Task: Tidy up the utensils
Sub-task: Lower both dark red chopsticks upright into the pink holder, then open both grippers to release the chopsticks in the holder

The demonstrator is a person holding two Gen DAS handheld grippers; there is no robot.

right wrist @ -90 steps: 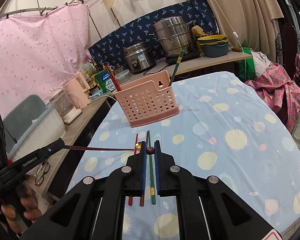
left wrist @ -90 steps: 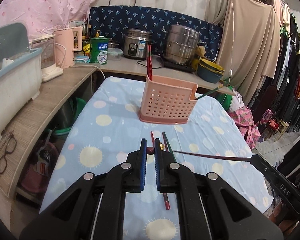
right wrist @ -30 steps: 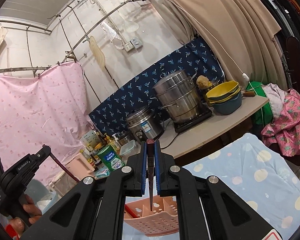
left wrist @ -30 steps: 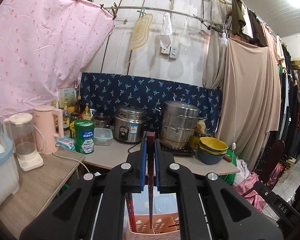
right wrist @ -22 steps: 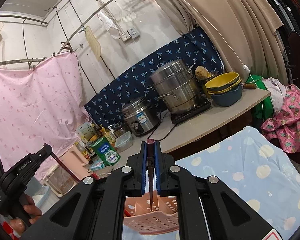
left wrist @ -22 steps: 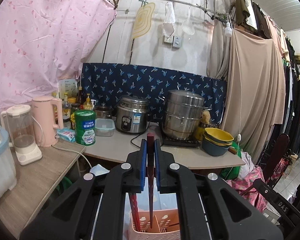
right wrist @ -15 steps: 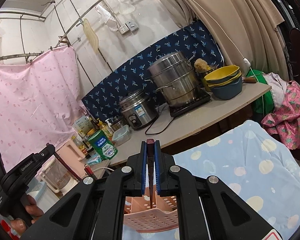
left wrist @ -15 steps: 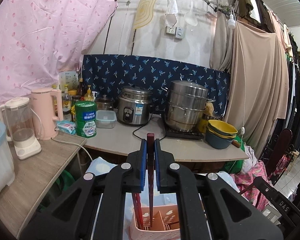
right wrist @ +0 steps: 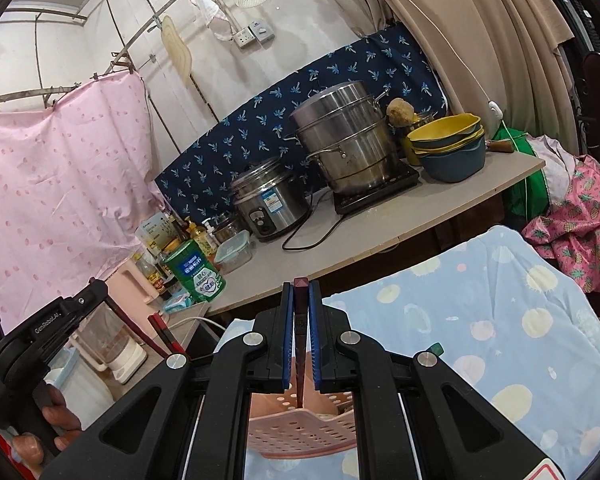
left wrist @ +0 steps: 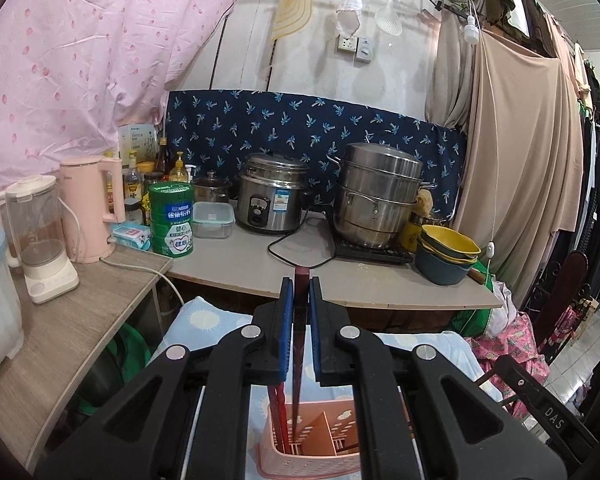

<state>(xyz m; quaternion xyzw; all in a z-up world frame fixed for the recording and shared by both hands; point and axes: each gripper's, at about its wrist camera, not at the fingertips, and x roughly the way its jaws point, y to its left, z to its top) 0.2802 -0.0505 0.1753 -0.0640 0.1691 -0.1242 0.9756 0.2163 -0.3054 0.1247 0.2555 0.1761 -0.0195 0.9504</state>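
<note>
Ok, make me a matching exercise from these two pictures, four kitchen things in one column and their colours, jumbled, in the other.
Things:
1. perforated plastic utensil basket
2. round milk-powder tin
3. tall electric kettle
4. top bowl of the stack

Colours:
A. yellow
B. pale pink
C. salmon pink
D. green

Pairs: 1-C, 2-D, 3-B, 4-A
</note>
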